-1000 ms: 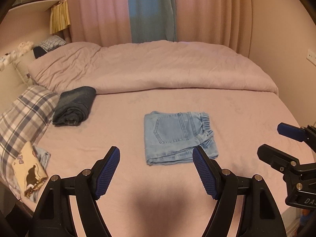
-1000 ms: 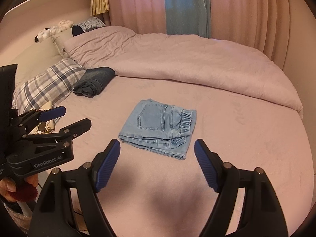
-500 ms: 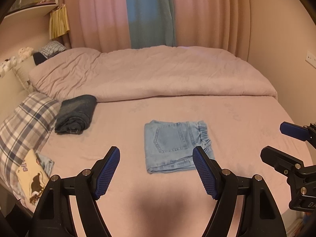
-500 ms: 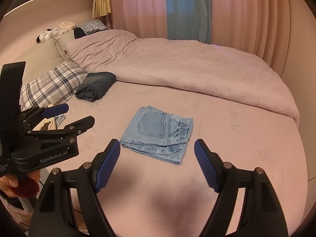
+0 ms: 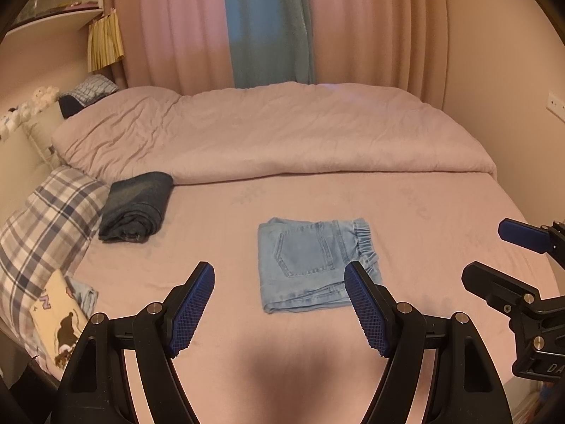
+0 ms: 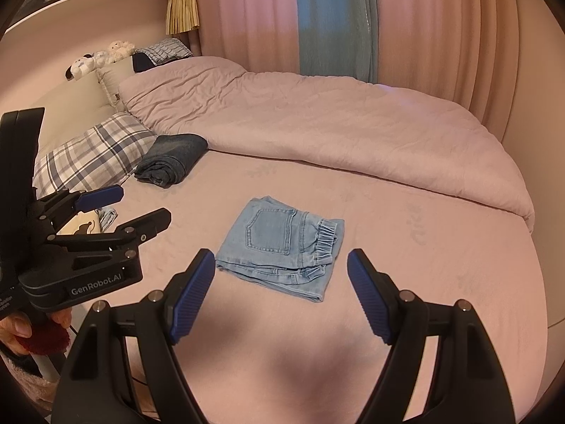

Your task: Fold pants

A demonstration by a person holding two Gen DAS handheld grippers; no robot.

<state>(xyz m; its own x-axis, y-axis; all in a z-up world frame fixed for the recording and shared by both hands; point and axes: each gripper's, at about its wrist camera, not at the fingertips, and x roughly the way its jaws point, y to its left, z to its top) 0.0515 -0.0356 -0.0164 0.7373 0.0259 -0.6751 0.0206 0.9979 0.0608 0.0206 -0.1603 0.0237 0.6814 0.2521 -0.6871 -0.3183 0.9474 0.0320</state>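
A: Denim, light blue: the pants (image 5: 316, 265) lie folded into a small rectangle on the pink bed sheet (image 5: 423, 212), back pocket up, just ahead of the left gripper (image 5: 279, 307). No contact.

B: Jaws?

A: Left gripper jaws wide apart, empty. Right gripper (image 6: 280, 293) same: jaws spread, nothing between them, pants past the tips and slightly left of centre.

B: Any containers?

A: None I can make out. Far left of both grippers: a rolled dark garment (image 5: 136, 208) beside a plaid pillow (image 5: 39, 233). Duvet (image 5: 275, 130) is bunched up beyond the pants.

B: Hidden bits?

A: Lower layers of the pants show only as edges. Printed cloth (image 5: 60, 328) at left is cut off by the frame. In the right view, only fingertips (image 6: 16, 328) of the person holding the left gripper show, on something red.
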